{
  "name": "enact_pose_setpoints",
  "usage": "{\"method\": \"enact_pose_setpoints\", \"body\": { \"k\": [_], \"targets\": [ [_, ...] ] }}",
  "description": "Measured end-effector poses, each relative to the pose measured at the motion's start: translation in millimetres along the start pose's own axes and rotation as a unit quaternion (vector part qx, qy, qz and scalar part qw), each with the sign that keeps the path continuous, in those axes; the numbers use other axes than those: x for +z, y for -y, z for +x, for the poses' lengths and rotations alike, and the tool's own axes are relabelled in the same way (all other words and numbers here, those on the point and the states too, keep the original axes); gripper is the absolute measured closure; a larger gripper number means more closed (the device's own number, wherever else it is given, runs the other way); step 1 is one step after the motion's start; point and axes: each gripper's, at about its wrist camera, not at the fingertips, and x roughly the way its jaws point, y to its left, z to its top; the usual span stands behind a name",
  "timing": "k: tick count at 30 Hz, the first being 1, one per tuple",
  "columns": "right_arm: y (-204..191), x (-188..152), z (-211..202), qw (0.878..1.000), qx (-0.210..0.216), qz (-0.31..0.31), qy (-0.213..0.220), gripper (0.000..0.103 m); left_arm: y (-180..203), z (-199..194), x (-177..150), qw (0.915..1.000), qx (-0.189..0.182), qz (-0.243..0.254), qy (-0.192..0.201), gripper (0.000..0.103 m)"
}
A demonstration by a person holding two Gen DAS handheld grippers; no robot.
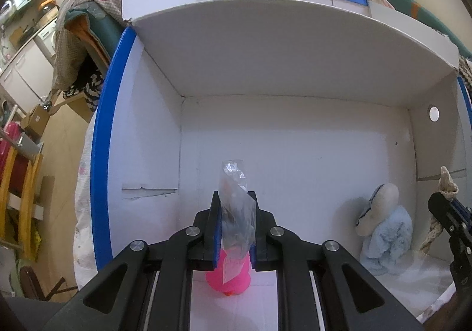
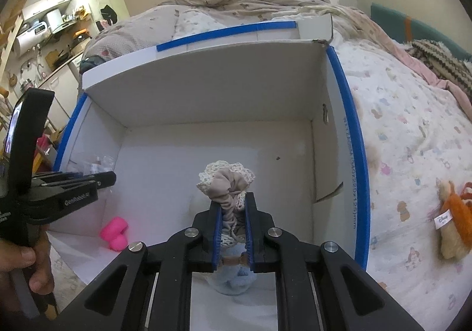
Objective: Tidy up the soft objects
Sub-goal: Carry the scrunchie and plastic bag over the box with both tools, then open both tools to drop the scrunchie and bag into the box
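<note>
Left wrist view: left tongs (image 1: 235, 222) clamped on a clear plastic bag (image 1: 236, 207), pink toy (image 1: 230, 278) below them on the floor of the white box (image 1: 295, 71). Right tongs (image 2: 233, 227) clamped on a beige scrunchie (image 2: 227, 186) above the blue plush (image 2: 236, 275). Both look mid-placement. Orange plush (image 2: 454, 219) sits on the bed (image 2: 407, 136), right of the box: likely still left.

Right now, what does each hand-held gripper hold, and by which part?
Left hand-held gripper: clear plastic bag, mid-length. Right hand-held gripper: beige-and-lace scrunchie, its lower part.
</note>
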Motion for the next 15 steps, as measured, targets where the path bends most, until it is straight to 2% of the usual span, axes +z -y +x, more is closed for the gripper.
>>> {"method": "enact_pose_setpoints", "body": {
  "k": [11,15],
  "targets": [
    [6,3,-9,1.0,0.013,0.017,0.02,0.089,-3,3,2,1.0,-0.004,-0.001,-0.001,0.09],
    [8,3,-11,0.999,0.034,0.029,0.024,0.086,-2,0,1,1.0,0.004,0.007,0.003,0.089]
  ]
}}
